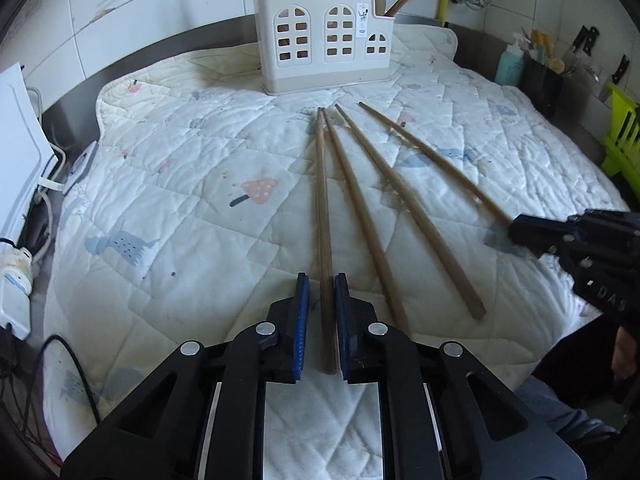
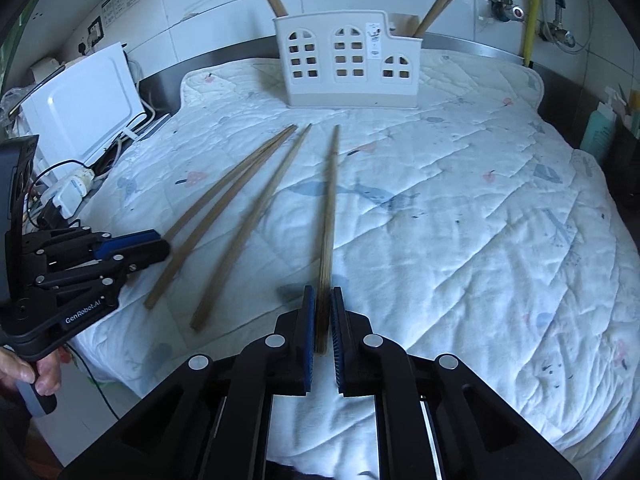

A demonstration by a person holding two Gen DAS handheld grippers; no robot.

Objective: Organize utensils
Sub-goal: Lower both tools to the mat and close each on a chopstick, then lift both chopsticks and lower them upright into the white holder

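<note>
Several long wooden chopsticks lie on a white quilted mat [image 1: 180, 184], pointing at a cream utensil holder [image 1: 324, 48] with window cut-outs that holds more chopsticks. My left gripper [image 1: 322, 280] is shut on the thick end of the leftmost chopstick [image 1: 322, 200]. My right gripper [image 2: 320, 294] is shut on the rightmost chopstick [image 2: 330, 208]. The right gripper also shows in the left wrist view [image 1: 520, 232], and the left gripper in the right wrist view [image 2: 160, 246]. Two chopsticks [image 1: 400, 208] lie loose between them. The holder also shows in the right wrist view [image 2: 344, 60].
A white appliance [image 2: 84, 108] and a power strip with cables [image 2: 72, 192] sit left of the mat. A teal bottle [image 1: 510, 64], a dark knife holder [image 1: 544, 80] and a green rack [image 1: 624, 136] stand at the right. Pipes and a yellow hose [image 2: 534, 8] run on the tiled wall.
</note>
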